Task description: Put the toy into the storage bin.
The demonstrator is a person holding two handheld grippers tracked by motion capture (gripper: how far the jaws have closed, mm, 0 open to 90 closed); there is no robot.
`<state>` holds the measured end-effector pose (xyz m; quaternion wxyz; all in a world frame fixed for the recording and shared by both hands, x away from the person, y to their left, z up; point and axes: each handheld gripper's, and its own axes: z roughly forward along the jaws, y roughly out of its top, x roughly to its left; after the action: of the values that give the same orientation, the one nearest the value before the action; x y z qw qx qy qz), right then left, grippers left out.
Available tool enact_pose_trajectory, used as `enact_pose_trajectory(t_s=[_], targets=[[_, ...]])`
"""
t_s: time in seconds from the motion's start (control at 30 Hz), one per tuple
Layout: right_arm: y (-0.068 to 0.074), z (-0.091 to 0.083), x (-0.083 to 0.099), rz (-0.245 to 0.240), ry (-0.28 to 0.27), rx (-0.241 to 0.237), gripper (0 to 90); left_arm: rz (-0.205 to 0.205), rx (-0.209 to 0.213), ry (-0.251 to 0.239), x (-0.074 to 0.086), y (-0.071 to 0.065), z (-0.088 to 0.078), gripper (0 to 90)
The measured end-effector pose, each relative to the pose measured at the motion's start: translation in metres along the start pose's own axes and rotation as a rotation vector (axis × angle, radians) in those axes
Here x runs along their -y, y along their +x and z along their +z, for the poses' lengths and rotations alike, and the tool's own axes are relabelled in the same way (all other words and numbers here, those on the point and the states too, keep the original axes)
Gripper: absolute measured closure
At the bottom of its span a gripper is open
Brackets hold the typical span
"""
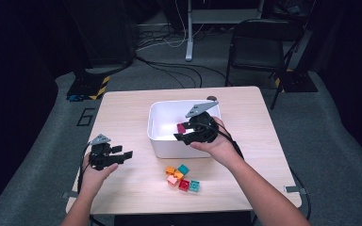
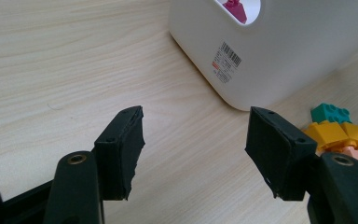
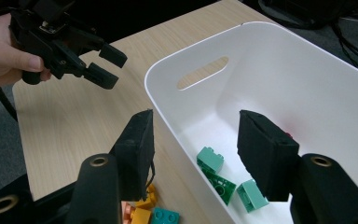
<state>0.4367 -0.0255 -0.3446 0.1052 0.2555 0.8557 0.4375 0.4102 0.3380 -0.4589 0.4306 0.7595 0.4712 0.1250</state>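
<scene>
Nearest me on the table (image 1: 122, 117) lies a cluster of six loose bricks (image 1: 182, 177): one orange, one yellow, one pink, one red and two teal, packed close together just in front of the bin's near wall. My left gripper (image 1: 125, 152) hangs low over bare wood, well to the left of that cluster, its jaws spread with nothing between them; along them I see the bin's labelled corner, and the teal, orange and pink bricks near my right-hand pad. My right gripper (image 3: 193, 140) sits farther out, over the near rim of the white bin (image 3: 279, 60), its jaws parted and empty, one pad outside the wall and one inside. In the bin (image 1: 162, 120) I count three green pieces (image 3: 226, 182) on the floor below my jaws, two blocks and one flat plate, plus one magenta brick (image 1: 181, 127) beside them. One slot handle shows in the far end wall, and beyond it my left gripper (image 3: 107, 65).
</scene>
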Motion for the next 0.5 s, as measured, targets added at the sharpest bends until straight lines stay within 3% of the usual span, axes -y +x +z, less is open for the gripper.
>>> enact_pose_trajectory(t_s=[0.5], targets=[[0.015,-0.014,0.033,0.016,-0.012,-0.013,47.4,-0.001,0.000,0.002,0.000,0.000,0.000,35.9]])
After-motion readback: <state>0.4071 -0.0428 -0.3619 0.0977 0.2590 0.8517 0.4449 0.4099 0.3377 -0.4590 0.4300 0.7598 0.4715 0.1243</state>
